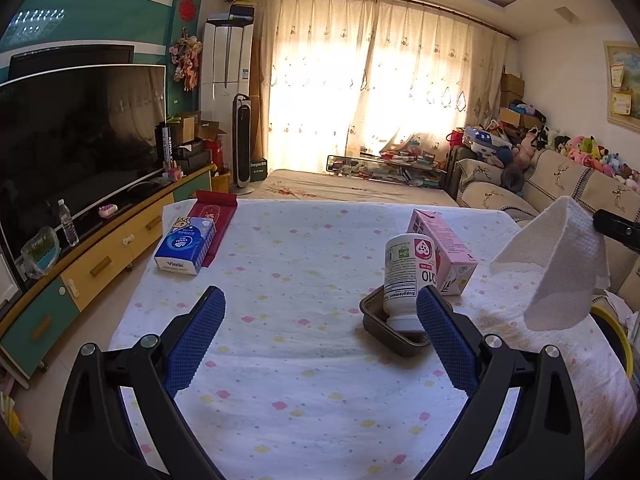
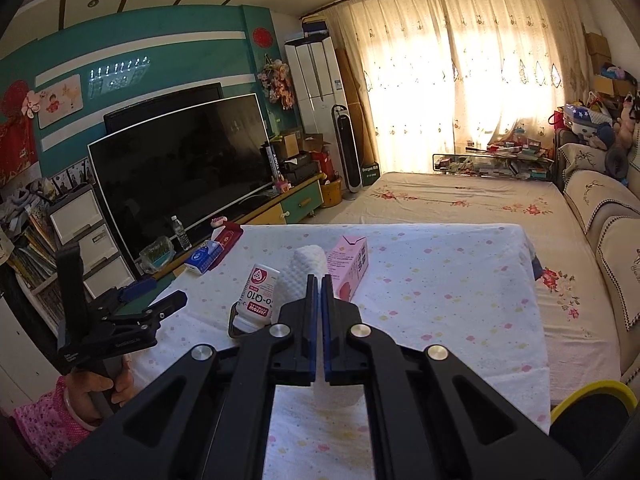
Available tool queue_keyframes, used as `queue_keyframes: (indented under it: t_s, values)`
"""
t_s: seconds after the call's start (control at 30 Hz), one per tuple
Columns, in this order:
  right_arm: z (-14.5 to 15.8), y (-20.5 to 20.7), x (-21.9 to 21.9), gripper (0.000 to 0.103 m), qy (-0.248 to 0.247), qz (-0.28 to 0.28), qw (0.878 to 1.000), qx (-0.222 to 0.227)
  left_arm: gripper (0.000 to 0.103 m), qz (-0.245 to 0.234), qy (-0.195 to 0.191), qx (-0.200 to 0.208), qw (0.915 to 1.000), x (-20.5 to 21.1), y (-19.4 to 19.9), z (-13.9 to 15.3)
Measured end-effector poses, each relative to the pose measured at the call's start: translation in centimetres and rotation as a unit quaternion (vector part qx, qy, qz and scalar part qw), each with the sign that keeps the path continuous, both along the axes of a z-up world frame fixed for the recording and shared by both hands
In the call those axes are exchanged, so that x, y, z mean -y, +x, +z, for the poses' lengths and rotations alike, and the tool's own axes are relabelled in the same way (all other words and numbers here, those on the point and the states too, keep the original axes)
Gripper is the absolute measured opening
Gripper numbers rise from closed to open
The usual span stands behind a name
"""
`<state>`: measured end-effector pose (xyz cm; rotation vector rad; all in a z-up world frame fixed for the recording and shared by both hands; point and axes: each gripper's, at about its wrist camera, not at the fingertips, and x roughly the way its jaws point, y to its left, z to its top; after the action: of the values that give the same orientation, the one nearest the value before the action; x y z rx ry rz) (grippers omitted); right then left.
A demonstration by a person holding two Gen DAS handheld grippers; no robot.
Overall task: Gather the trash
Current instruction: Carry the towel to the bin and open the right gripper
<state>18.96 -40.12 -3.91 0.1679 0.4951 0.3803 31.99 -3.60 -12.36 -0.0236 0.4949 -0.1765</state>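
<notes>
My right gripper (image 2: 319, 280) is shut on a white paper towel (image 2: 302, 272) and holds it above the table. The towel also shows in the left wrist view (image 1: 560, 264), hanging at the right over the table edge. My left gripper (image 1: 320, 304) is open and empty above the table's near side. A white supplement bottle (image 1: 404, 280) stands upside down in a small dark tray (image 1: 376, 320), just beside my left gripper's right finger (image 1: 444, 332). A pink carton (image 1: 444, 252) lies behind the bottle.
A blue tissue pack (image 1: 186, 250) and a red box (image 1: 212, 220) lie at the table's far left. A yellow-rimmed bin (image 2: 592, 404) stands at the table's right edge. A TV cabinet (image 1: 100, 256) is on the left, a sofa (image 1: 560, 188) on the right.
</notes>
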Motion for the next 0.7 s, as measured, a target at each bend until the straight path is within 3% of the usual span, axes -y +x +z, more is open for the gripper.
queue_keyframes:
  t_s: [0.4,0.7]
  values:
    - [4.0,-8.4,5.4,0.002,0.019,-0.047,0.997,0.055,0.095,0.001,0.006,-0.001,1.0,0.1,0.2,-0.2]
    - [2.3,-10.8,11.8,0.002,0.003,-0.152,0.988,0.032,0.095,0.001,0.005,-0.002,1.0,0.1,0.2,-0.2]
